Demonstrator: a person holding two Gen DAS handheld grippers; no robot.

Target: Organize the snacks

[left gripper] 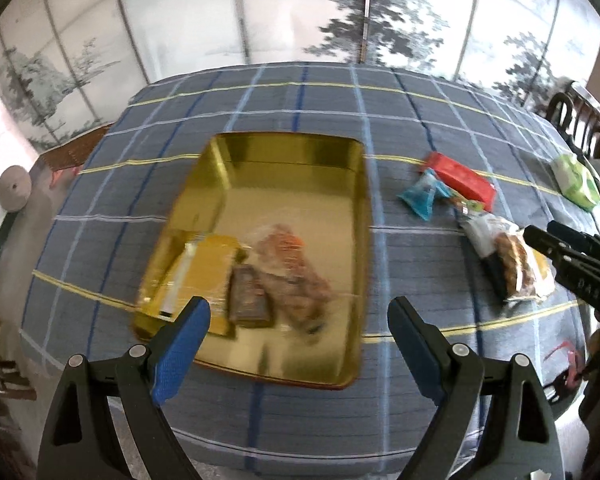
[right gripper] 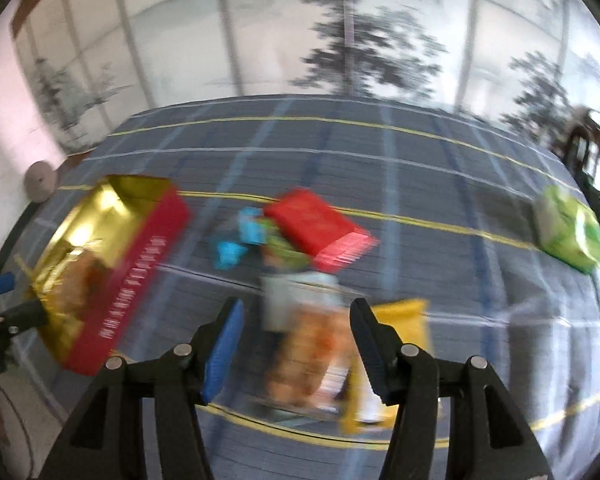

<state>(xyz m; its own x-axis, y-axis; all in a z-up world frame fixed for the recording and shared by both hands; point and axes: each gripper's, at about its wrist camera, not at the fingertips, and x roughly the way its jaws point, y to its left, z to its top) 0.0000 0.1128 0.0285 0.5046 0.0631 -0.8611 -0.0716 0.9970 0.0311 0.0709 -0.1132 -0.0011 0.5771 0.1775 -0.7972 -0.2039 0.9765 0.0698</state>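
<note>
Left gripper (left gripper: 298,316) hangs over the near end of the gold tin (left gripper: 352,216), jaws spread wide, nothing between them. The tin sits left of centre on the checked tablecloth (left gripper: 260,96); its outer wall is red in the right wrist view. Inside it, at the near end: a yellow packet (left gripper: 204,276), a small brown bar (left gripper: 250,296) just beside it, and a clear bag of brownish snacks (left gripper: 288,268) touching the bar. Right of the tin, loose on the cloth: a blue wrapper (left gripper: 422,196), a red packet (left gripper: 464,178) touching it, then a clear pack of cookies (left gripper: 508,256) lying over a yellow pack (right gripper: 404,316). Right gripper (right gripper: 296,348) sits above the cookies, jaws partly apart on either side of the pack; the blur hides whether the pads touch it, so grip is unclear. Far right near the table edge, well apart from the rest, is a green packet (left gripper: 576,180).
</note>
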